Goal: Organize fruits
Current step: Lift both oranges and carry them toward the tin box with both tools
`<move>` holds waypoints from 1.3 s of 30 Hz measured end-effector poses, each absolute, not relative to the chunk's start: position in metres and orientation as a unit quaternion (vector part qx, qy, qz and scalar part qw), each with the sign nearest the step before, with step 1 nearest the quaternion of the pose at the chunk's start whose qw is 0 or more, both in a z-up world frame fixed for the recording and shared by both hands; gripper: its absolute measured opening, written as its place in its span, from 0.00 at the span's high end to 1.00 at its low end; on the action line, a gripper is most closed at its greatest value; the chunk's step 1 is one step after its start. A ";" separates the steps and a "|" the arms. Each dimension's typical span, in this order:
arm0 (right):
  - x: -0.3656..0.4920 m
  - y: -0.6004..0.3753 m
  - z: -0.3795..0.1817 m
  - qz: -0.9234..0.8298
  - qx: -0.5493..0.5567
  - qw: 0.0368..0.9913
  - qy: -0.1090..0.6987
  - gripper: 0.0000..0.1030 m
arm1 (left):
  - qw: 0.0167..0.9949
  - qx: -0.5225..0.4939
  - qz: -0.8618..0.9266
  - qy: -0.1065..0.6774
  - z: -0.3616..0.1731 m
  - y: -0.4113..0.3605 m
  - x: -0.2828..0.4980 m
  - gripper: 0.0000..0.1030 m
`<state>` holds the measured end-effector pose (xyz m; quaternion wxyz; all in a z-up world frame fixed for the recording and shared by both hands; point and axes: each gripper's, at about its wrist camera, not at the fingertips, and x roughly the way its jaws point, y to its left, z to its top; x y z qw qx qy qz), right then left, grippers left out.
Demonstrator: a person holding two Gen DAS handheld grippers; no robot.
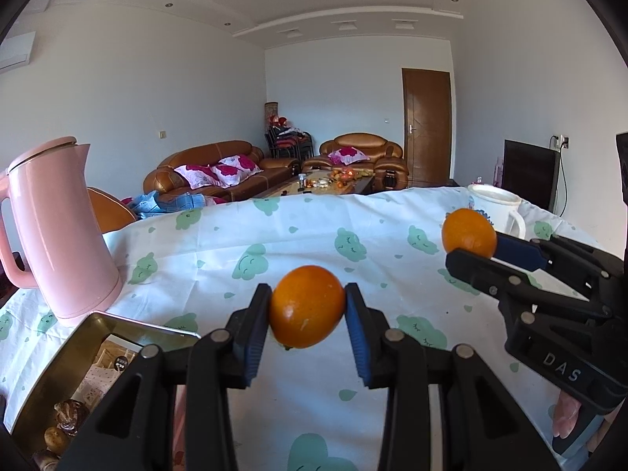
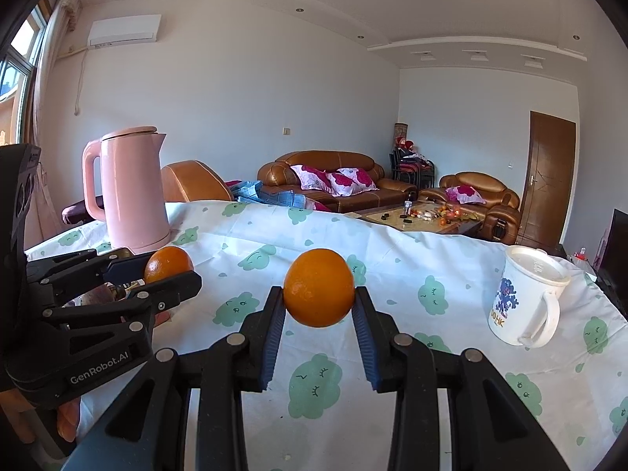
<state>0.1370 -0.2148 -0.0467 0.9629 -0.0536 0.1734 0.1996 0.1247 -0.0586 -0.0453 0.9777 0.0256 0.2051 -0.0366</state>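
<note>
Left gripper (image 1: 307,308) clamps one orange (image 1: 307,306), right gripper (image 2: 318,288) another orange (image 2: 318,287); lower each gently into the tin tray (image 1: 98,324) before letting go.

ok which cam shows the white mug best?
Right wrist view: the white mug shows whole on the tablecloth, with lid, handle and printed side clear. Left wrist view catches only its top and handle, the rest hidden behind the orange in the right hand-held gripper.

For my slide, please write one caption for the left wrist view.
Left hand-held gripper clamps an orange above the cloud-print tablecloth, beside a pink kettle.
</note>
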 end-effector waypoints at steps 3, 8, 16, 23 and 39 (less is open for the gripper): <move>0.134 -0.215 -0.046 0.200 -0.054 0.964 0.168 0.64 | 0.979 0.023 -0.031 0.199 -0.044 -0.057 0.121 0.62; 0.130 -0.216 -0.045 0.200 -0.052 0.965 0.161 0.64 | 0.982 0.028 -0.027 0.187 -0.043 -0.057 0.115 0.62; 0.121 -0.215 -0.043 0.202 -0.051 0.967 0.148 0.64 | 0.984 0.024 -0.022 0.178 -0.042 -0.053 0.106 0.62; 0.114 -0.210 -0.041 0.209 -0.055 0.966 0.142 0.64 | 0.984 0.025 -0.020 0.177 -0.042 -0.050 0.102 0.62; 0.107 -0.194 -0.042 0.233 -0.054 0.959 0.152 0.64 | 0.983 0.024 -0.017 0.184 -0.042 -0.035 0.084 0.62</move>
